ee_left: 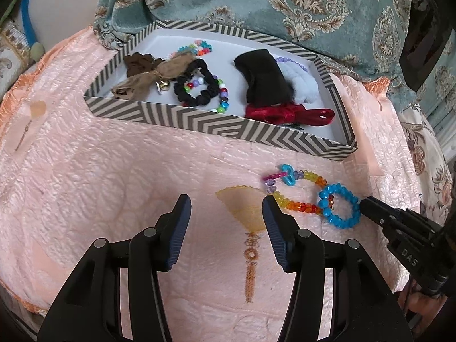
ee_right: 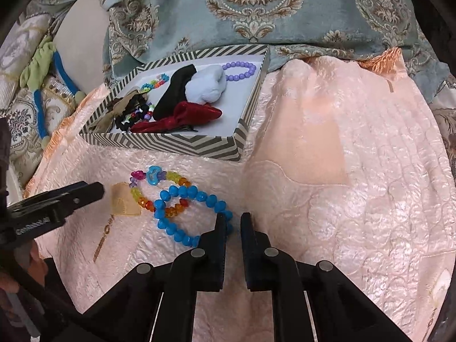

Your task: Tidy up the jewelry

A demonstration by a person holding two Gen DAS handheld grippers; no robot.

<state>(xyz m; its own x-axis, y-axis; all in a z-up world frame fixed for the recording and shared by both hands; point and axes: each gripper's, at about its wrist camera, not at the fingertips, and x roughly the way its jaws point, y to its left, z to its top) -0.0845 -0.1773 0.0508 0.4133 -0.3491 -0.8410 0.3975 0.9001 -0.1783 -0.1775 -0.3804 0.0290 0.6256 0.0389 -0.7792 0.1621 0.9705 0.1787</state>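
Observation:
A blue bead bracelet (ee_left: 340,223) (ee_right: 164,222) lies on the pink quilt, overlapping a rainbow bead bracelet (ee_left: 296,203) (ee_right: 173,176) with a blue flower charm. My right gripper (ee_right: 230,217) (ee_left: 363,203) is shut on the blue bracelet's near right edge, and beads show between its tips. My left gripper (ee_left: 226,202) (ee_right: 98,191) stands open just left of the rainbow bracelet. Only quilt and a yellow fan-shaped embroidery lie between its fingers. Behind both sits a striped tray (ee_left: 199,119) (ee_right: 171,142).
The tray holds a black scrunchie (ee_left: 199,85), a red bow (ee_left: 285,114), a black cloth piece (ee_left: 265,79), a white scrunchie, a brown bow, and purple and multicoloured bead bracelets. A teal patterned cushion (ee_right: 256,14) rises behind it. More pink quilt (ee_right: 356,171) stretches to the right.

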